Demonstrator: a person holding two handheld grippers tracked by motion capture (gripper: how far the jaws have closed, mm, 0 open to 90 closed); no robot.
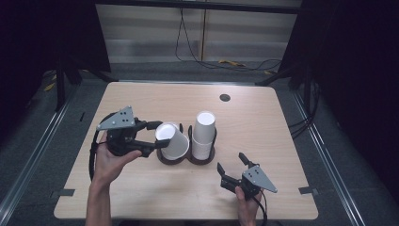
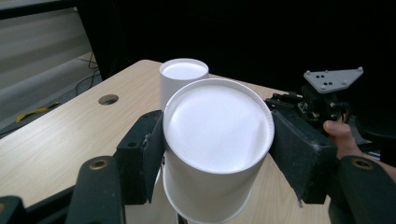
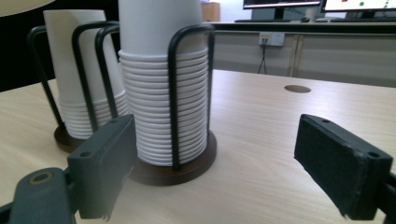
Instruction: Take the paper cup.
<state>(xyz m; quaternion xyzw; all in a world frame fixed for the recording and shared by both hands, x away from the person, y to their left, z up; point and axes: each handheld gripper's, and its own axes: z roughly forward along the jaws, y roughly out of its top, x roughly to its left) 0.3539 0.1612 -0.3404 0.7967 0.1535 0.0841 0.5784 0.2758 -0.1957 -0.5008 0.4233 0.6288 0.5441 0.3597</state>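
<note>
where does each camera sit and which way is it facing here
High view: above the person's side of the light wooden table, looking forward and down; both forearms enter from the bottom, left gripper and right gripper show.
Left gripper view: rides the left gripper, looking along its black jaws, shut on a white paper cup; the other hand shows farther off.
Right gripper view: rides the right gripper, low over the table, facing the black wire cup holder; its jaws stand open.
Shared: all three show the stacked white cups.

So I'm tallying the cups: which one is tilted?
The paper cup gripped in the left tongs, leaning over the left stack; the right stack stands upright.
</note>
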